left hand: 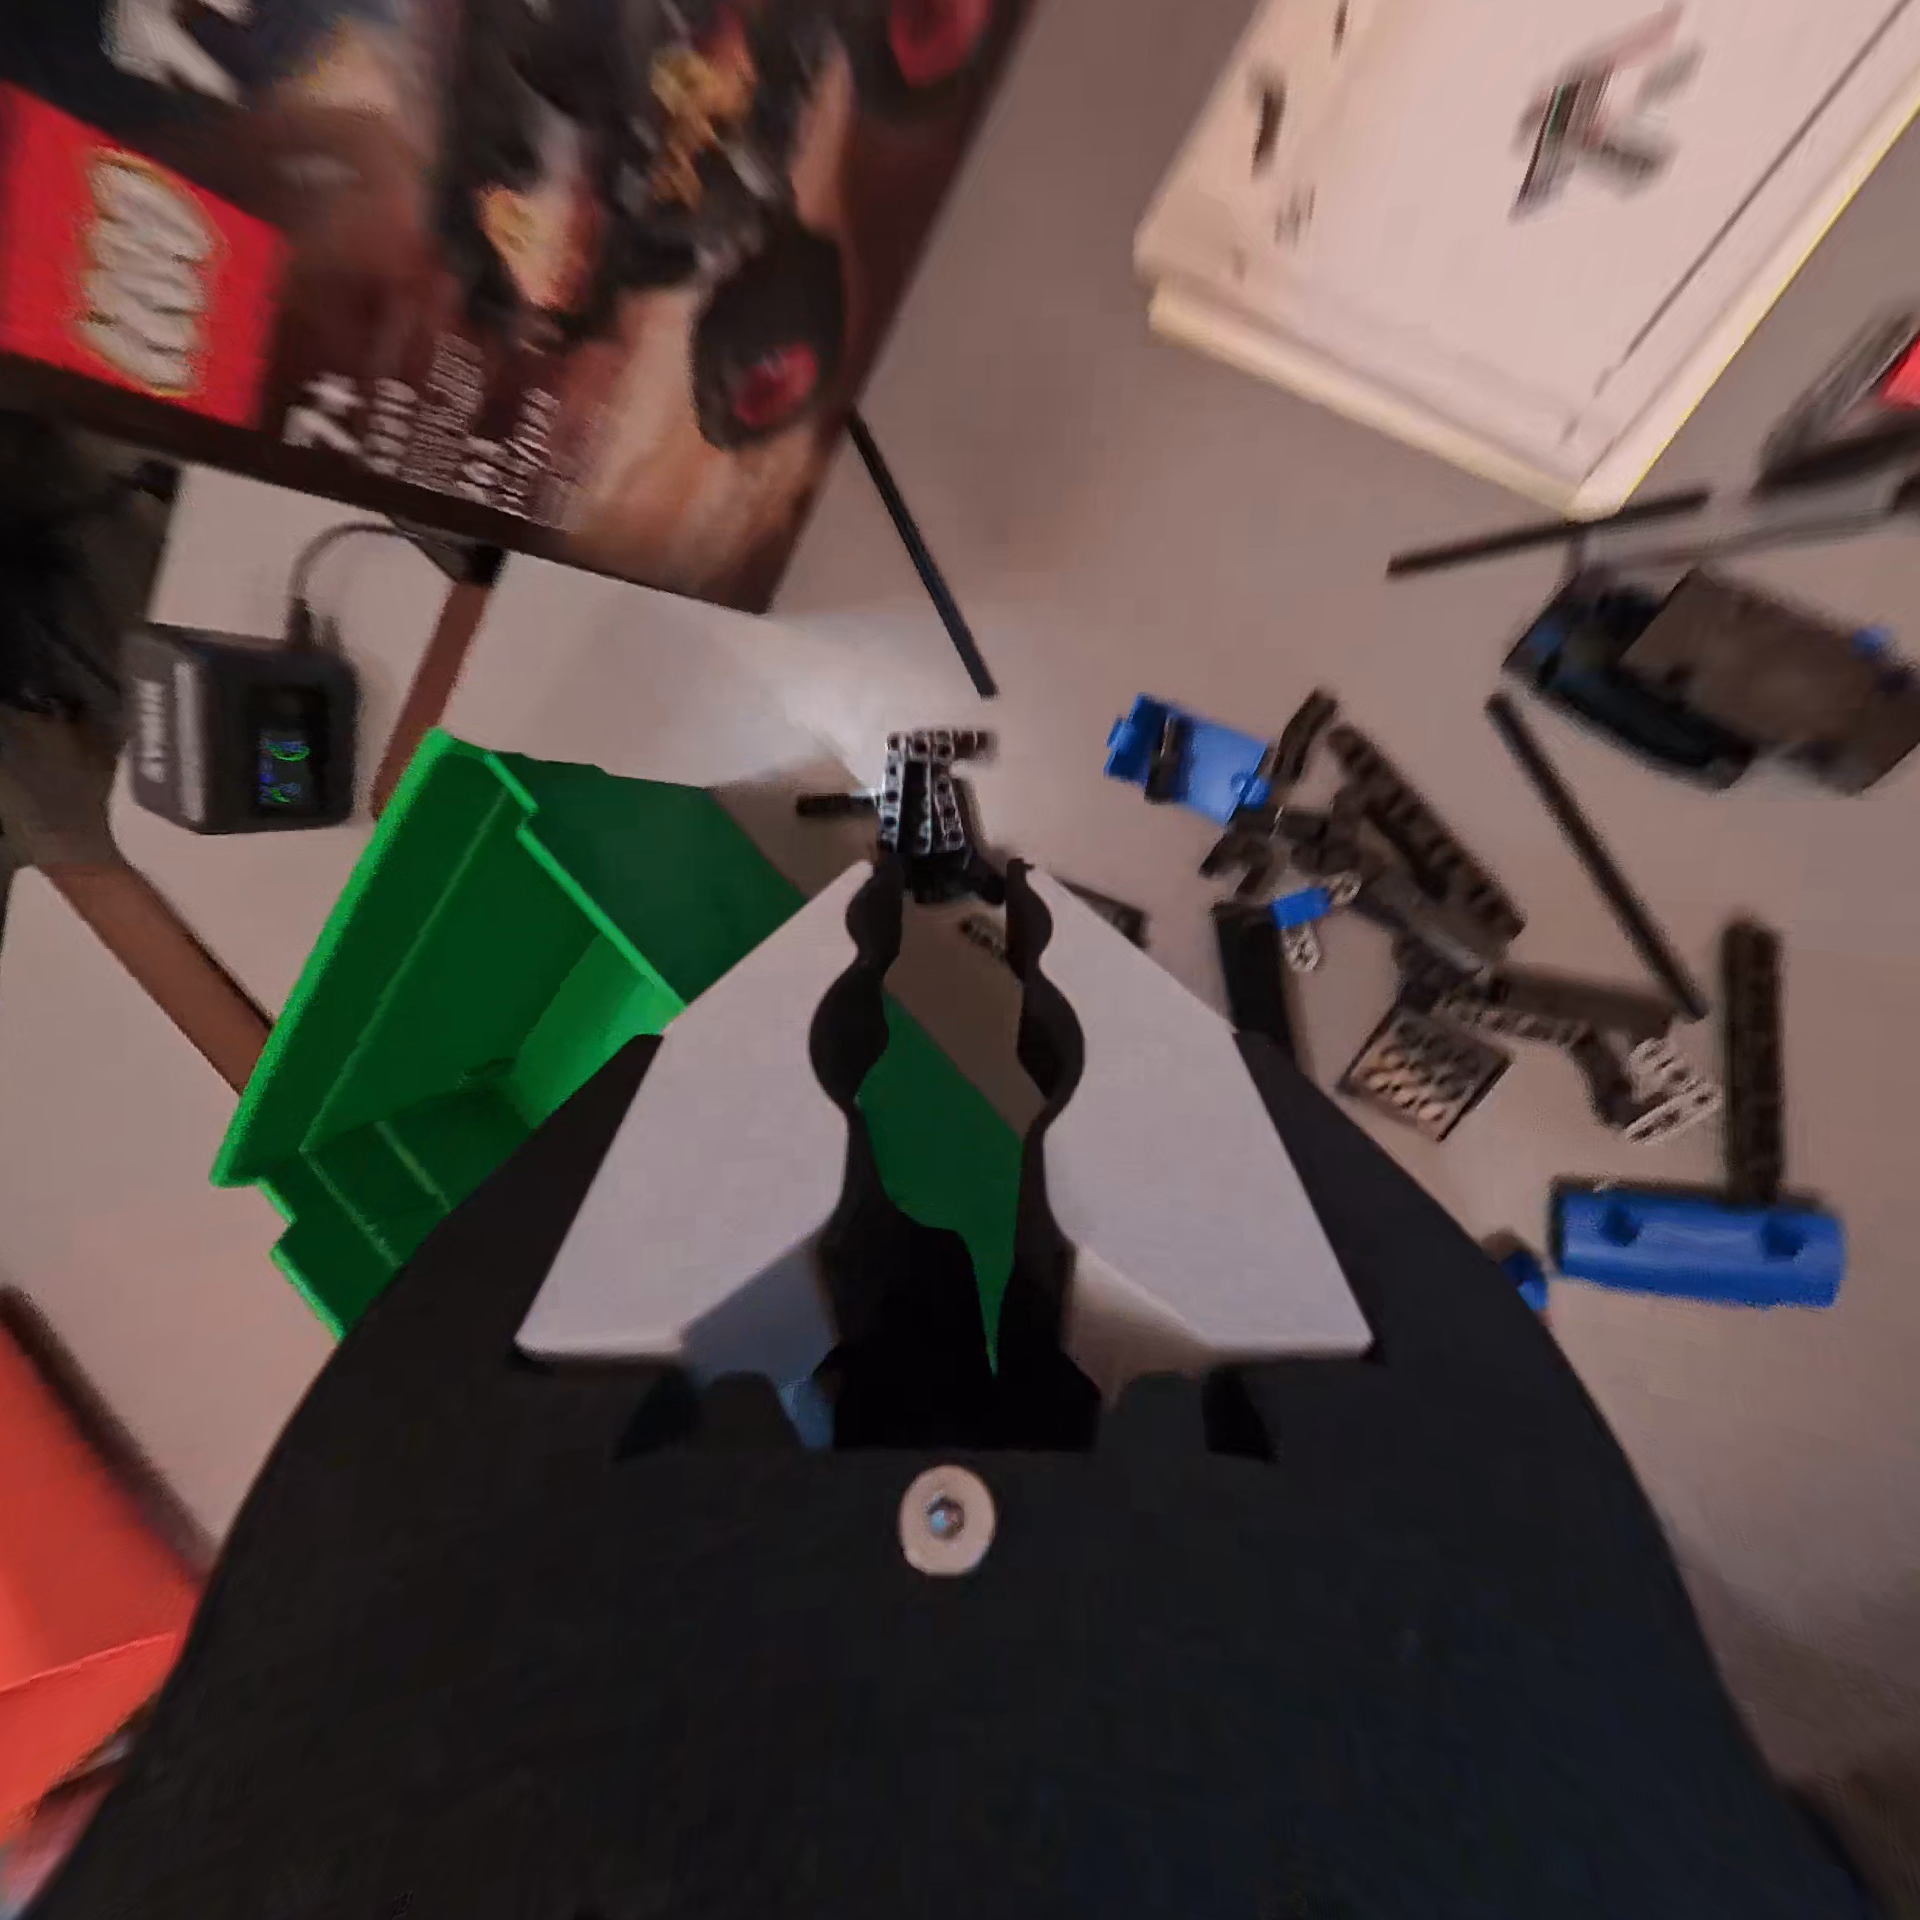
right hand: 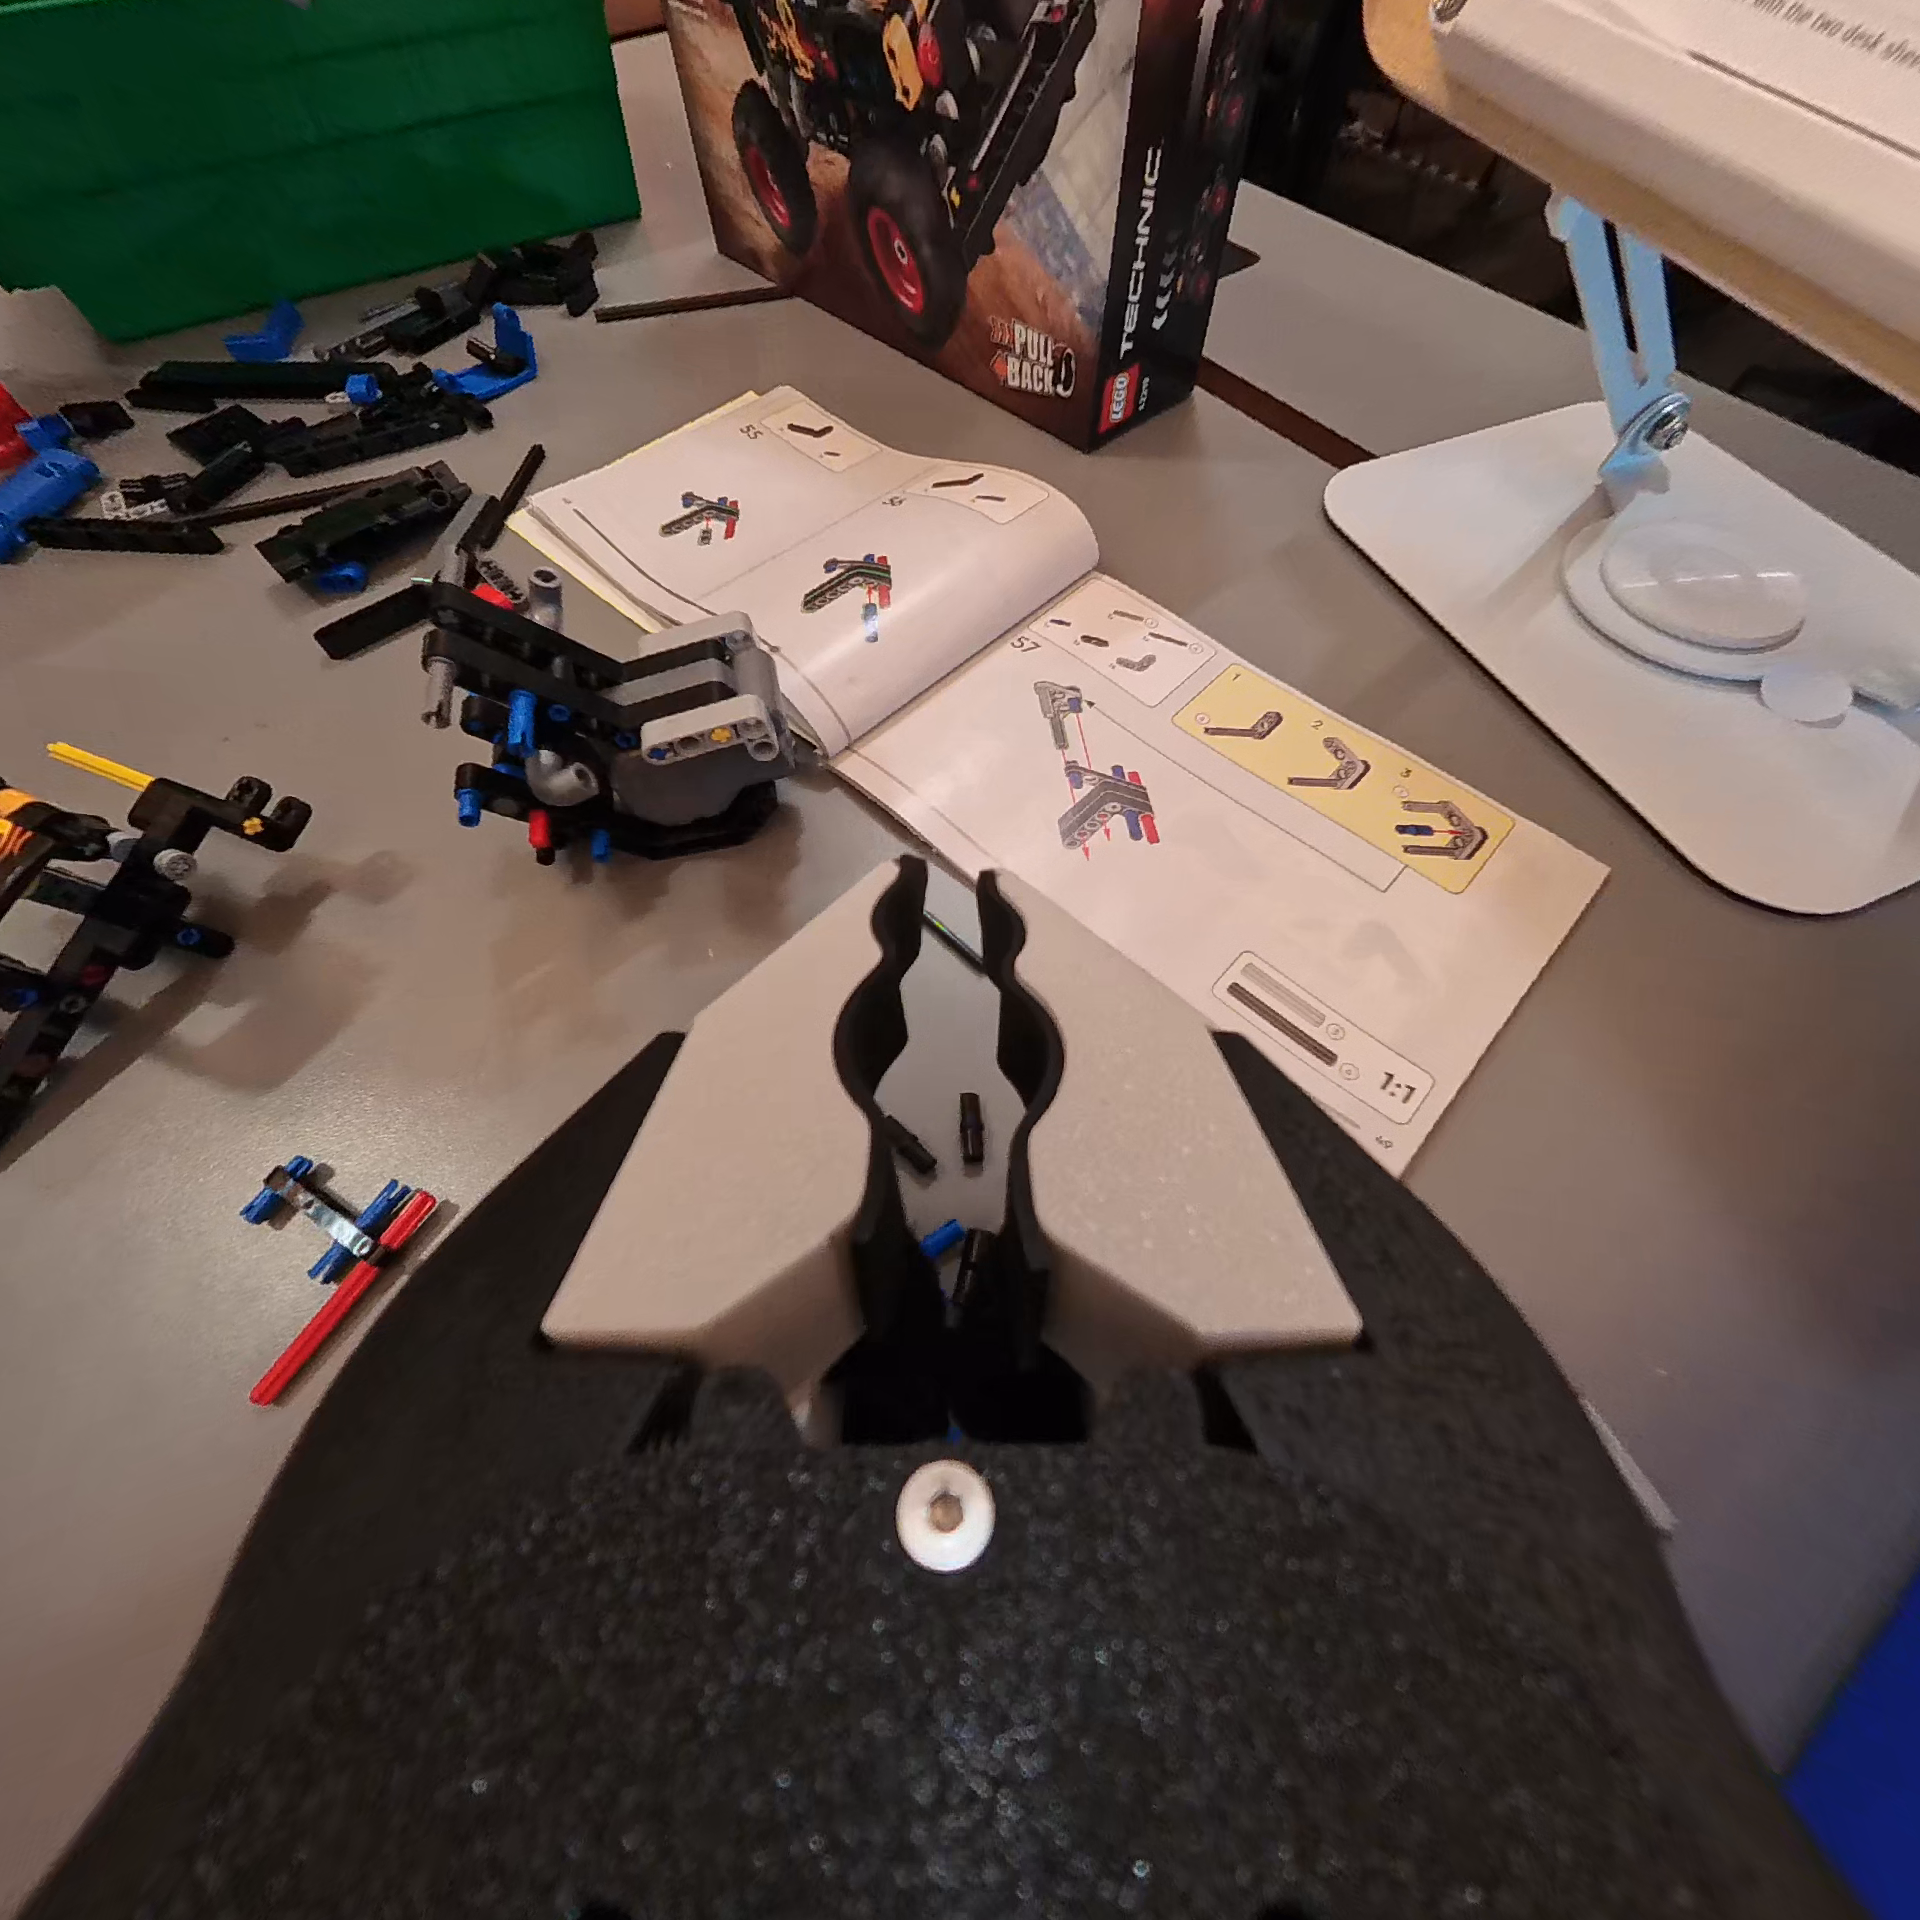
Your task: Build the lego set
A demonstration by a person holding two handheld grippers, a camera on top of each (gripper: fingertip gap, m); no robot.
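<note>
Left wrist view: left hand-held gripper (left hand: 943, 881) pinches a small black perforated lego beam cluster (left hand: 928, 805) above the grey counter (left hand: 1091, 499). Right wrist view: right hand-held gripper (right hand: 951, 883), narrowly parted and empty, over an open white instruction booklet (right hand: 1226, 883); grey-and-black lego assembly (right hand: 613, 727) lies left.

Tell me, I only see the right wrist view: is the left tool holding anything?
Observer: Yes. The left tool grips a small black Lego assembly at its tips.
Operator: What's underneath it?
Observer: A green bin, seen from above, lies below the tool and to its left.
Operator: Is there anything else I can't see?
Observer: A black device with a small lit screen and a cable sits on the table beyond the bin.
</note>
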